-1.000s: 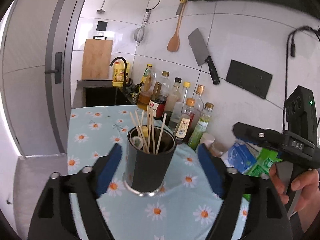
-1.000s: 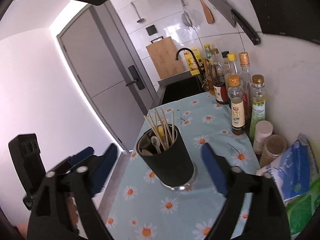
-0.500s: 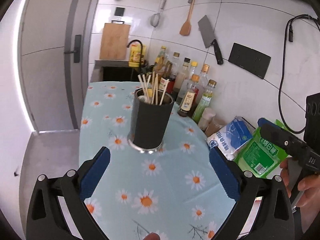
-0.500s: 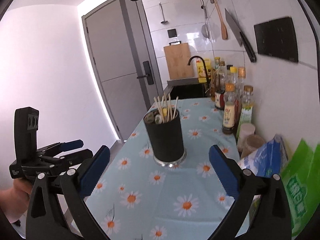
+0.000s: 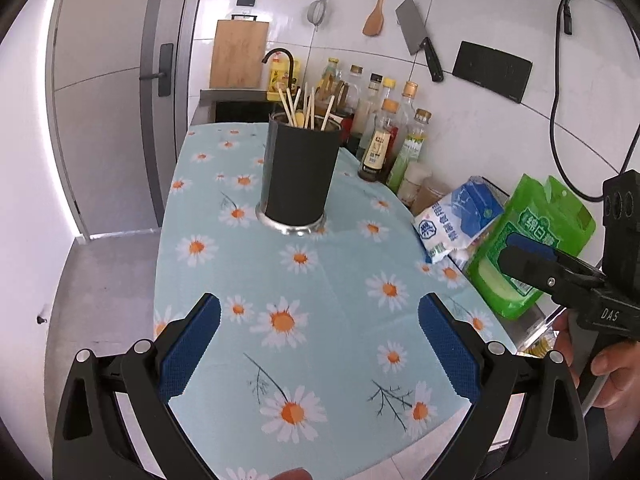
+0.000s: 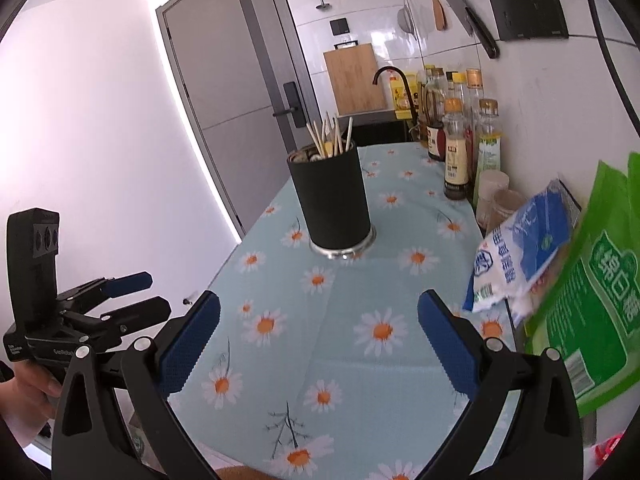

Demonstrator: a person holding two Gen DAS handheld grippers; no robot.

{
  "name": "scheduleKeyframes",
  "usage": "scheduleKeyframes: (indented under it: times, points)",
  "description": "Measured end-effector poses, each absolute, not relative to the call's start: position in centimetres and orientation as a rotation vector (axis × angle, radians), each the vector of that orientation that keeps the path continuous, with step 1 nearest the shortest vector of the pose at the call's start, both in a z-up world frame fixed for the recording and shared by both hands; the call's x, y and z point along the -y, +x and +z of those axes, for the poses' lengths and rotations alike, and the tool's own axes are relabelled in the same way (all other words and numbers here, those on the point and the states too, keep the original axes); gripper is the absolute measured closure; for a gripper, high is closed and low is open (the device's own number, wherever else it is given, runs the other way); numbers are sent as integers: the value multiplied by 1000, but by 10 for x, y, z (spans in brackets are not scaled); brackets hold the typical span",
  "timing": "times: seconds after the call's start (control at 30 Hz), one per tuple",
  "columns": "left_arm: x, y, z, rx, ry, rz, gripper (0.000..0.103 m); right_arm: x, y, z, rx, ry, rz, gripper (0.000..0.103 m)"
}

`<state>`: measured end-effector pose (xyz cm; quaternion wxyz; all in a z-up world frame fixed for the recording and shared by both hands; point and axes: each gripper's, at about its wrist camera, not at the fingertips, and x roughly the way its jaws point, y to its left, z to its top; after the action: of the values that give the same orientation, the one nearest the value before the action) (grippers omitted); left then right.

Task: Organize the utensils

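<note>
Chopsticks (image 5: 306,108) stand upright in a black cylindrical utensil holder (image 5: 298,174) on the daisy-print tablecloth (image 5: 320,280). Nearest the camera, the left gripper (image 5: 319,344) is spread wide and empty, well short of the holder. Sauce bottles (image 5: 384,140) line the tiled wall beyond, then a blue-white bag (image 5: 456,220) and green bag (image 5: 528,240). At far right, the right gripper (image 6: 319,342) hovers released, holding nothing.
</note>
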<state>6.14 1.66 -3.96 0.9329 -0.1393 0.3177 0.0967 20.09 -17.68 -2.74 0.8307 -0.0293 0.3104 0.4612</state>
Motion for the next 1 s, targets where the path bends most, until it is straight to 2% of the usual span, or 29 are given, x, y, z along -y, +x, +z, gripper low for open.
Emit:
scheduleKeyframes:
  times: [1.0]
  points:
    - [-10, 50, -52, -669, -288, 170, 7, 186, 192, -41, -714, -71, 928, 5]
